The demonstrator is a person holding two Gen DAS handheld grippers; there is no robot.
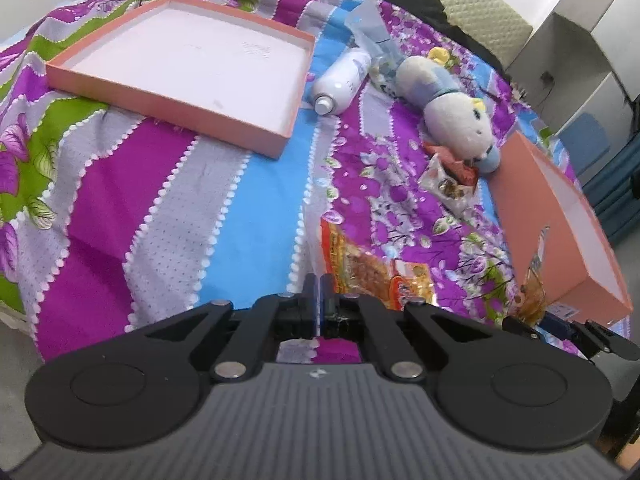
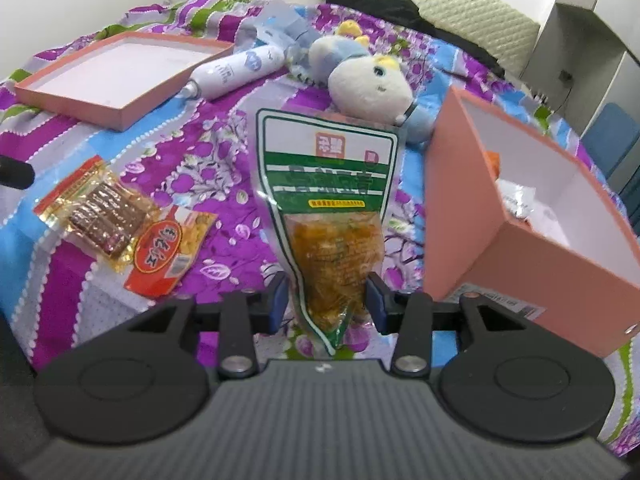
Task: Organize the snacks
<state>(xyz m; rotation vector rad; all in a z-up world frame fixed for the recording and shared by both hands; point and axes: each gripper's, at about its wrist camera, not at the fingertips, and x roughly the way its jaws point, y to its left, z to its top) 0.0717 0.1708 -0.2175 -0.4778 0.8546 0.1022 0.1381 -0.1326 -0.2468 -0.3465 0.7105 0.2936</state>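
right gripper (image 2: 326,300) grips the green snack pouch (image 2: 326,216); left gripper (image 1: 319,300) closed, empty. transfer step in hand. next, i judge, carry the pouch over the pink box (image 2: 532,248) and release.

A plush toy (image 2: 366,80) lies on the flowered bedspread (image 1: 132,200). A white bottle (image 2: 236,70) rests just beside it. Dark clothing (image 2: 372,2) sits behind.

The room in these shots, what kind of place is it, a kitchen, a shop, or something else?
Most likely a bedroom. The snacks lie on a bed covered by a flowered, striped bedsheet, a plush toy rests on it, and a quilted cream headboard or pillow stands at the far end.
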